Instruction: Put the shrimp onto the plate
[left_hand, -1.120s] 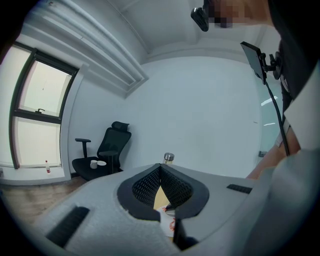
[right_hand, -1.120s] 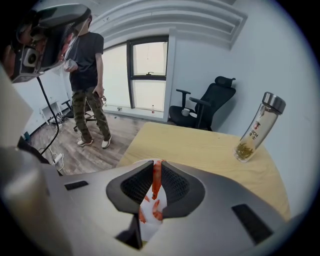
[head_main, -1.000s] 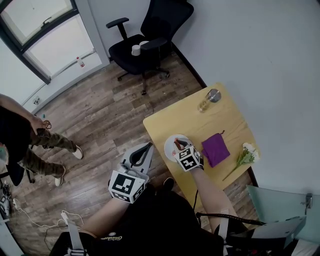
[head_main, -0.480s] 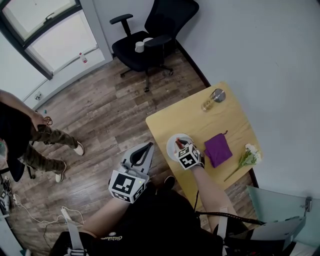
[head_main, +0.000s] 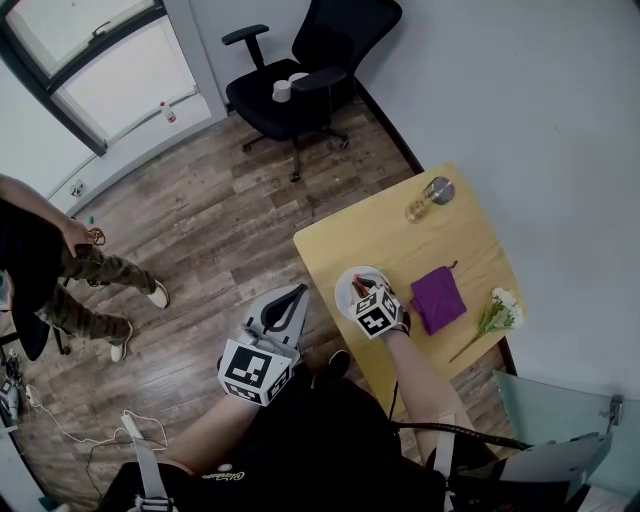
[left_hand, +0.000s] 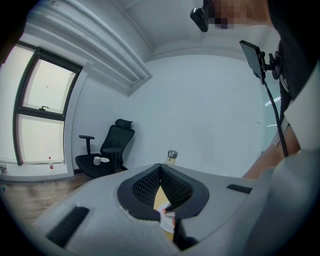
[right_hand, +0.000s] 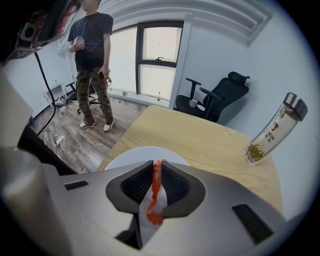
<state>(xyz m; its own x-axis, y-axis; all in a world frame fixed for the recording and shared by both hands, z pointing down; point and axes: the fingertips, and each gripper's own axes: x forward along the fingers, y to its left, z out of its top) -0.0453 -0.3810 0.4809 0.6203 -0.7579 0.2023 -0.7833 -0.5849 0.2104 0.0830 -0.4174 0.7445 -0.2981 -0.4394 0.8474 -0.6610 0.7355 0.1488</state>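
A white plate (head_main: 350, 281) sits near the left front corner of the yellow table (head_main: 390, 240). My right gripper (head_main: 361, 292) hangs over the plate, shut on an orange-red shrimp (right_hand: 156, 192) that stands pinched between the dark pads. In the right gripper view the plate (right_hand: 127, 156) lies straight below the jaws. My left gripper (head_main: 297, 293) is off the table to the left, over the wood floor, its jaws meeting at the tips with nothing in them. In the left gripper view the plate (left_hand: 165, 221) shows through the gap behind the left gripper's (left_hand: 160, 169) tips.
A purple cloth (head_main: 437, 298) lies right of the plate, a white flower (head_main: 494, 311) at the table's right edge, and a glass bottle (head_main: 427, 198) at the far side. A black office chair (head_main: 300, 70) stands beyond the table. A person (head_main: 55, 270) stands at the left.
The right gripper with the shrimp has stayed over the plate. The left gripper has not moved. Only the head camera's view has drifted slightly.
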